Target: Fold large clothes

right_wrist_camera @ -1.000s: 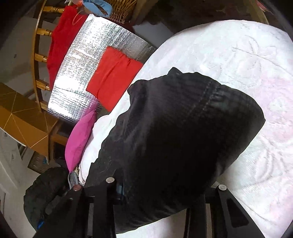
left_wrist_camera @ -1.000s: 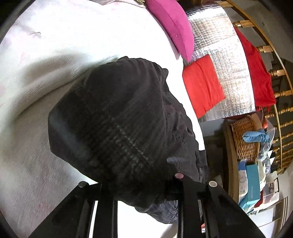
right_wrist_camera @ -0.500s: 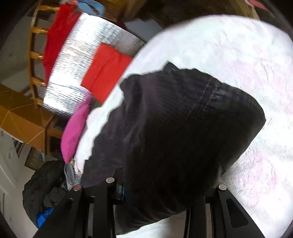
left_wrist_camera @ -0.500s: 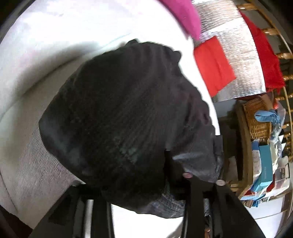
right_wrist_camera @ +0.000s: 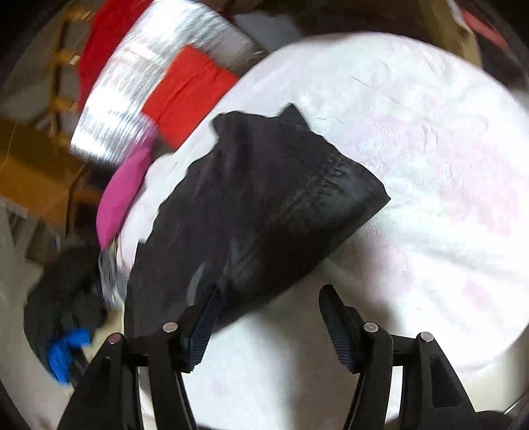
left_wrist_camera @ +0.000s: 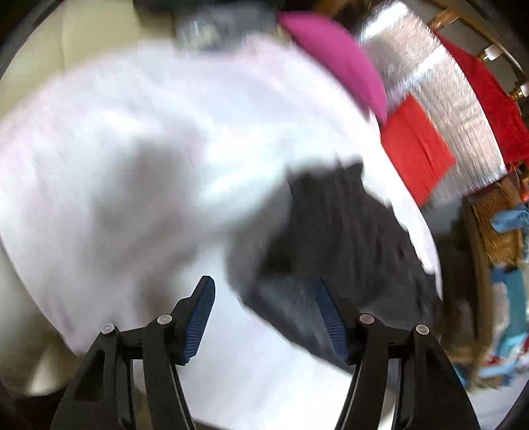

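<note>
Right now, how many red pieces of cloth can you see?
2. One folded red cloth lies flat on the silver mat beside the bed. The other red cloth hangs over the wooden railing behind the mat. More may be hidden out of view.

Black garment [right_wrist_camera: 258,205], white bedcover [right_wrist_camera: 429,165], magenta pillow [left_wrist_camera: 334,56], red cloth [right_wrist_camera: 188,92] on silver foil sheet [right_wrist_camera: 139,82].

Left gripper [left_wrist_camera: 264,314]: two matte black angular plastic fingers, each lined with a ribbed blue rubber pad [left_wrist_camera: 198,317] and fastened by round silver screws [left_wrist_camera: 164,319]. Right gripper [right_wrist_camera: 267,324]: identical black fingers, darker ribbed blue pads [right_wrist_camera: 337,334], silver screws [right_wrist_camera: 370,327].
</note>
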Demonstrator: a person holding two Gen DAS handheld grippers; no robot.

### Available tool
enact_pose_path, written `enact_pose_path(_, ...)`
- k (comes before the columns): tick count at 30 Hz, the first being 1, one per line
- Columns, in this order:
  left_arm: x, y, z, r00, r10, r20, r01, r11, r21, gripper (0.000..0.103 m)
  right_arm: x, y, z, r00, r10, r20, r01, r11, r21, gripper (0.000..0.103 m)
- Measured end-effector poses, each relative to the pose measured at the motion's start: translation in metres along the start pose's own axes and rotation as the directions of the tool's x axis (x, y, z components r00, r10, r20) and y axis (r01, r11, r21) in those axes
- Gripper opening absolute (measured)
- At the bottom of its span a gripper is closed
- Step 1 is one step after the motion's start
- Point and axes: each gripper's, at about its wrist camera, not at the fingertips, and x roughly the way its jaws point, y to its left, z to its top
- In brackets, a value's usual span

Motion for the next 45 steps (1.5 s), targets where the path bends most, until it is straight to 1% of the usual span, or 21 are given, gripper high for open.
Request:
enact_pose_path(2, -0.012, -0.016, 0.004, 0.993, 0.025, 0.117, -0.034, 0.997, 0.069, 0.064, -0.010, 0.015, 0.004, 1.000, 0.023, 0.020, -0.022, 0.997, -0.073, 0.066)
enact_pose_path(4, -0.017, -0.045, 0.002, 0.970, 0.041, 0.240, -0.088, 0.978, 0.189, 0.065, -0.009, 0.032, 0.011, 0.998, 0.045, 0.050, -0.038, 0.992, -0.122, 0.065)
enact_pose_path(5, -0.017, -0.056, -0.001, 0.965, 0.028, 0.260, -0.092, 0.967, 0.236, 0.066, -0.004, 0.042, 0.017, 0.997, 0.050, 0.062, -0.040, 0.989, -0.144, 0.064)
enact_pose_path(8, 0.001, -0.096, -0.013, 0.968, -0.039, 0.246, -0.056, 0.929, 0.365, 0.066, 0.028, 0.066, 0.031, 0.997, 0.065, 0.037, -0.058, 0.985, -0.164, 0.058)
enact_pose_path(10, 0.019, -0.114, -0.019, 0.977, -0.036, 0.209, -0.059, 0.900, 0.432, 0.066, 0.054, 0.078, 0.038, 0.998, 0.069, 0.010, -0.066, 0.984, -0.165, 0.055)
enact_pose_path(12, 0.029, -0.117, -0.022, 0.983, -0.034, 0.178, -0.054, 0.883, 0.466, 0.066, 0.077, 0.087, 0.043, 0.998, 0.057, -0.007, -0.057, 0.983, -0.173, 0.053)
enact_pose_path(16, 0.073, -0.121, -0.019, 0.992, 0.069, 0.105, -0.111, 0.877, 0.468, 0.066, 0.113, 0.090, 0.049, 0.998, 0.040, -0.040, -0.046, 0.983, -0.176, 0.048)
enact_pose_path(18, 0.089, -0.115, -0.019, 0.990, 0.130, 0.061, -0.143, 0.884, 0.445, 0.066, 0.137, 0.080, 0.053, 0.995, 0.020, -0.103, -0.035, 0.989, -0.142, 0.040)
enact_pose_path(19, 0.093, -0.111, -0.020, 0.989, 0.140, 0.044, -0.145, 0.888, 0.437, 0.066, 0.145, 0.075, 0.055, 0.992, 0.024, -0.126, -0.038, 0.993, -0.111, 0.038)
enact_pose_path(22, 0.092, -0.116, -0.021, 0.983, 0.173, 0.066, -0.183, 0.862, 0.473, 0.066, 0.150, 0.073, 0.064, 0.984, 0.050, -0.170, -0.064, 0.995, -0.079, 0.036)
enact_pose_path(24, 0.088, -0.119, -0.021, 0.985, 0.158, 0.067, -0.171, 0.862, 0.477, 0.066, 0.145, 0.072, 0.073, 0.981, 0.084, -0.175, -0.097, 0.993, -0.071, 0.036)
enact_pose_path(26, 0.082, -0.121, -0.015, 0.991, 0.115, 0.070, -0.134, 0.869, 0.476, 0.066, 0.138, 0.070, 0.085, 0.985, 0.118, -0.125, -0.125, 0.991, -0.055, 0.036)
enact_pose_path(27, 0.081, -0.124, -0.011, 0.992, 0.105, 0.075, -0.128, 0.869, 0.479, 0.066, 0.134, 0.068, 0.092, 0.988, 0.125, -0.096, -0.130, 0.990, -0.049, 0.039)
enact_pose_path(29, 0.080, -0.128, -0.006, 0.993, 0.091, 0.081, -0.119, 0.868, 0.482, 0.066, 0.134, 0.067, 0.104, 0.991, 0.122, -0.059, -0.125, 0.991, -0.043, 0.039)
enact_pose_path(32, 0.093, -0.129, 0.005, 0.992, 0.102, 0.077, -0.126, 0.876, 0.465, 0.066, 0.143, 0.061, 0.122, 0.993, 0.111, -0.030, -0.111, 0.994, -0.012, 0.039)
enact_pose_path(34, 0.104, -0.129, 0.007, 0.990, 0.127, 0.068, -0.144, 0.874, 0.464, 0.066, 0.156, 0.056, 0.130, 0.995, 0.088, -0.042, -0.088, 0.996, 0.004, 0.042)
enact_pose_path(35, 0.113, -0.129, 0.008, 0.985, 0.160, 0.057, -0.168, 0.865, 0.472, 0.066, 0.165, 0.060, 0.132, 0.996, 0.077, -0.049, -0.077, 0.997, 0.006, 0.052)
enact_pose_path(37, 0.124, -0.129, 0.009, 0.981, 0.189, 0.039, -0.184, 0.855, 0.484, 0.070, 0.175, 0.056, 0.134, 0.997, 0.059, -0.058, -0.059, 0.998, 0.002, 0.054)
enact_pose_path(39, 0.130, -0.132, 0.007, 0.976, 0.213, 0.038, -0.202, 0.836, 0.510, 0.072, 0.177, 0.056, 0.136, 0.997, 0.057, -0.061, -0.057, 0.998, -0.001, 0.054)
enact_pose_path(42, 0.123, -0.134, 0.006, 0.978, 0.204, 0.049, -0.200, 0.831, 0.519, 0.072, 0.170, 0.056, 0.137, 0.994, 0.081, -0.074, -0.082, 0.997, 0.000, 0.057)
enact_pose_path(45, 0.109, -0.131, 0.010, 0.987, 0.154, 0.047, -0.157, 0.854, 0.496, 0.072, 0.144, 0.053, 0.140, 0.990, 0.134, -0.045, -0.135, 0.991, -0.020, 0.059)
